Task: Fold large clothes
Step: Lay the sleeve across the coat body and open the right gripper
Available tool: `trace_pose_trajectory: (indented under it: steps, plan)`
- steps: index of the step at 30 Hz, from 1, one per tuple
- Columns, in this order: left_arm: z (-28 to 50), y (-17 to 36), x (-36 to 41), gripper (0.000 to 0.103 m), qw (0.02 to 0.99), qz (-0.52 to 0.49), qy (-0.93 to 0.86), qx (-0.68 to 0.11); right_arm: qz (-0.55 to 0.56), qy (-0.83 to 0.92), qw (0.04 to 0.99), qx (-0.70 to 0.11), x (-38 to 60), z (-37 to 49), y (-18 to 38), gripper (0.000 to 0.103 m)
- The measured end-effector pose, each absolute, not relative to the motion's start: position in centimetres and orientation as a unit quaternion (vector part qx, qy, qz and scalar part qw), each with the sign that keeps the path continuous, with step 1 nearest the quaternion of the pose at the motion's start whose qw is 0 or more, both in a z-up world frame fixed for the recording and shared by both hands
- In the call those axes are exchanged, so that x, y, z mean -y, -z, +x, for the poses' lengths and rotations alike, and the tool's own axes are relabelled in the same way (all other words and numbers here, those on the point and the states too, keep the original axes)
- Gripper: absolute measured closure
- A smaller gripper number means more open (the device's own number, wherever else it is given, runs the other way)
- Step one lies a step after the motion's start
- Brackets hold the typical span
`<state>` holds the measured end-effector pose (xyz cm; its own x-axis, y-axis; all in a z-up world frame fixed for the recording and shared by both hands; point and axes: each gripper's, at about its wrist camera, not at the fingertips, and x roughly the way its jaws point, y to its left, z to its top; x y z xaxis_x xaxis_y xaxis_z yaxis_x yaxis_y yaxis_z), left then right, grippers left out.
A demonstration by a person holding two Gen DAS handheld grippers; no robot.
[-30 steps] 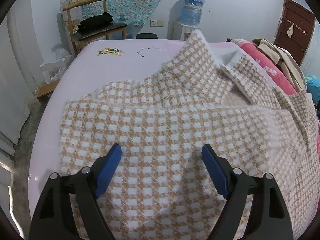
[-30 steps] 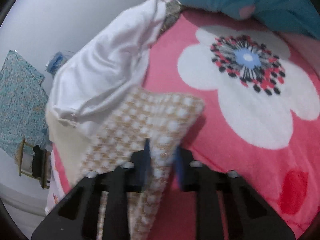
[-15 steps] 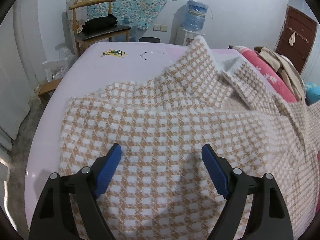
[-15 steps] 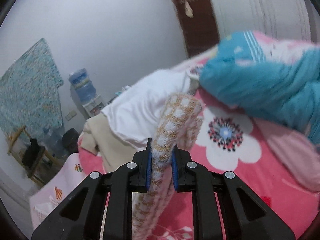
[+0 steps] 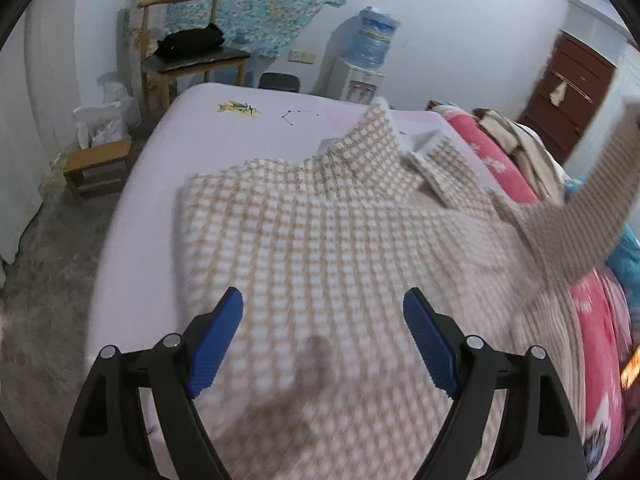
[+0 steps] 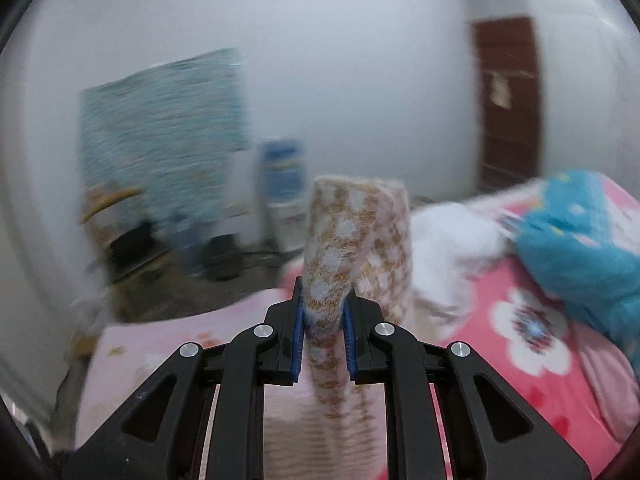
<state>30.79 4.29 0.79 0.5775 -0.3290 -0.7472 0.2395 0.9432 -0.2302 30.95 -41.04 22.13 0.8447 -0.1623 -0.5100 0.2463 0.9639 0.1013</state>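
1. Left gripper (image 5: pixel 323 320): jaws wide apart, nothing between the blue pads (image 5: pixel 216 344). It hangs above the near part of the checked garment (image 5: pixel 320 232), pointing down at it; contact cannot be told.
2. Right gripper (image 6: pixel 323 334): jaws nearly closed, pads pinching a folded strip of the same tan-and-white checked garment (image 6: pixel 356 232). The strip stands up above the fingertips and trails down below them.
3. Garment lies spread across the pale pink bed (image 5: pixel 248 100), covering most of the near half. Collar end is toward the far right side of the bed.
4. In the left wrist view, one long section of the garment is lifted off the bed at the right edge, blurred, rising toward the upper right.
5. Right of the garment: pink floral blanket (image 5: pixel 500 168) with beige clothes (image 5: pixel 516 140) piled on it; blue fabric (image 6: pixel 580 232) further right.
6. Background: wooden chair (image 5: pixel 188 56), water dispenser (image 5: pixel 368 60), brown door (image 5: pixel 568 92).
7. Right wrist view is heavily motion-blurred.
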Motion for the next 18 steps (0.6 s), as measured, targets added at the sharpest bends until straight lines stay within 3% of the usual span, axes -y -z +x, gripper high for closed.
trace_pose_trajectory:
  steps: [5, 7, 8, 9, 13, 18]
  plan:
    - [26.6, -1.8, -6.9, 0.023, 0.881, -0.046, 0.185, -0.432, -0.001, -0.076, 0.956, -0.284, 26.3, 31.3, -20.4, 0.081]
    - [25.3, -1.7, -7.9, 0.023, 0.876, -0.053, 0.193, -0.439, -0.023, -0.181, 0.927, -0.329, 19.9, 31.4, -17.4, 0.064]
    - [25.0, -1.5, -8.3, 0.023, 0.873, -0.059, 0.198, -0.443, -0.034, -0.218, 0.909, -0.354, 17.7, 31.4, -16.0, 0.045]
    - [24.5, -1.4, -8.7, 0.023, 0.868, -0.069, 0.203, -0.447, -0.045, -0.246, 0.893, -0.374, 15.6, 31.2, -14.5, 0.035]
    - [23.8, -0.8, -9.7, 0.023, 0.857, -0.102, 0.228, -0.451, -0.096, -0.31, 0.831, -0.453, 11.1, 30.0, -8.8, 0.033]
    - [25.9, -1.2, -9.8, 0.023, 0.86, -0.132, 0.246, -0.428, -0.043, -0.259, 0.852, -0.453, 19.0, 31.4, -8.9, 0.026]
